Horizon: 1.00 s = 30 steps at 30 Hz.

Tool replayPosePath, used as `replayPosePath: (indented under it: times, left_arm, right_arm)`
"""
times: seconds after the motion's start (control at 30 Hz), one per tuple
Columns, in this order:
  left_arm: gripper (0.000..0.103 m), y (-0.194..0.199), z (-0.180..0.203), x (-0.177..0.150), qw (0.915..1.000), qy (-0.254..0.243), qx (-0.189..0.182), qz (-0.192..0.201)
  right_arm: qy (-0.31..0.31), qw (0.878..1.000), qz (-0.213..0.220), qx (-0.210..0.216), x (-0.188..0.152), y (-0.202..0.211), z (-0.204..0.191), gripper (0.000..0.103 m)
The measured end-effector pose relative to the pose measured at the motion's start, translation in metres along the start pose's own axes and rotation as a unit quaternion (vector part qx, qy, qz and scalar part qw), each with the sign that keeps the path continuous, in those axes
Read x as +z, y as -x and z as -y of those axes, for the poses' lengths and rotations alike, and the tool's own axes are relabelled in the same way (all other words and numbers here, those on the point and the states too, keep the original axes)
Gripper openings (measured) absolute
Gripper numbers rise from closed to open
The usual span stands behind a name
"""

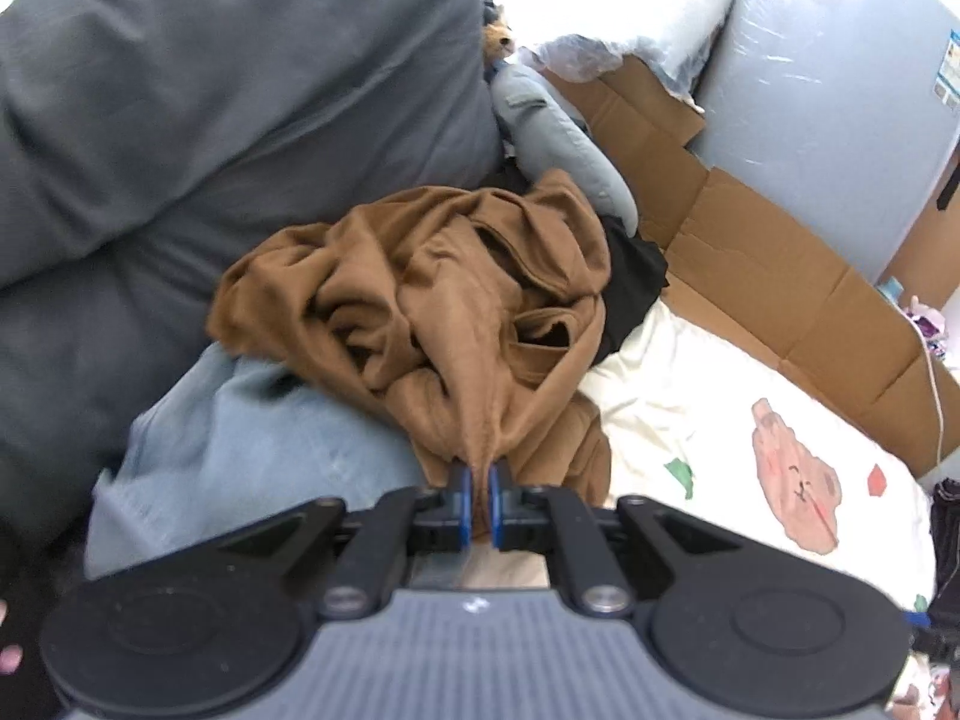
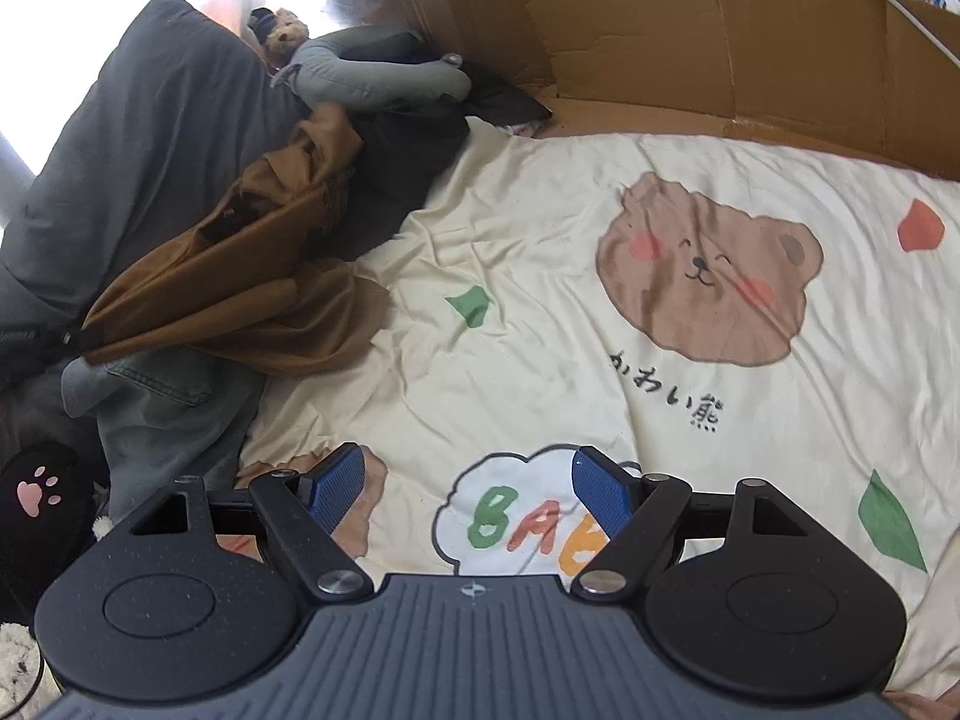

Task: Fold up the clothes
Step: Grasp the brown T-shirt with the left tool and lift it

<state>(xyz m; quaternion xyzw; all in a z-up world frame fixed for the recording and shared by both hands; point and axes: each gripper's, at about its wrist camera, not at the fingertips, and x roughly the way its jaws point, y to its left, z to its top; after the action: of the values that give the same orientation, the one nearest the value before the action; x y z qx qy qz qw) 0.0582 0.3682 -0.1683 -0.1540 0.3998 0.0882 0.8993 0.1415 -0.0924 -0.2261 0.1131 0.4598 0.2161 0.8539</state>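
Clamping a pinched ridge of fabric, the left gripper [image 1: 478,489] is holding the brown garment [image 1: 456,300] with its blue pads nearly together and a thin fold caught between them. From that pinch the cloth is running up in a taut ridge into a crumpled heap, so the piece is looking partly lifted or drawn rather than spread. The heap is lying across pale blue jeans [image 1: 252,438], with a dark grey duvet [image 1: 210,120] bunched behind it and a black garment [image 1: 630,282] tucked at its far side, just beside a grey neck pillow [image 1: 558,132].

Over on the other side, the right gripper [image 2: 468,495] is hovering above the cream bear-print bedspread [image 2: 540,300] with its fingers standing wide apart and nothing between them. From its camera the brown garment [image 2: 240,276] is sitting well to the left, near the duvet, apart from the open stretch of bedspread in front.

Judging by this, the folding is barely beginning: no garment is lying flat, no neat stack is showing, and the jeans and black piece are looking untouched. The brown piece is likely needing to be pulled out onto the bedspread, flattened, then folded, with a second hold from the free gripper helping.

Flattened cardboard [image 2: 690,48] is lining the far edge of the bed.
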Motion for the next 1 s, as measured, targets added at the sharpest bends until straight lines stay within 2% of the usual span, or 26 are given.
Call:
replayPosePath:
  times: [0.27,0.73,1.0]
  left_arm:
    - [0.006,0.052,-0.036,-0.023,0.9993,0.026,0.023,0.01]
    - [0.005,0.137,-0.076,-0.022,0.9959,0.05,0.061,0.044]
    - [0.005,0.169,-0.085,-0.019,0.9942,0.051,0.073,0.06]
  right_arm:
    - [0.032,0.999,0.0,0.007,0.007,-0.002,-0.02,0.081]
    - [0.081,0.996,0.006,0.029,0.014,-0.006,-0.058,0.081]
    - [0.106,0.993,0.006,0.052,0.017,-0.014,-0.084,0.078]
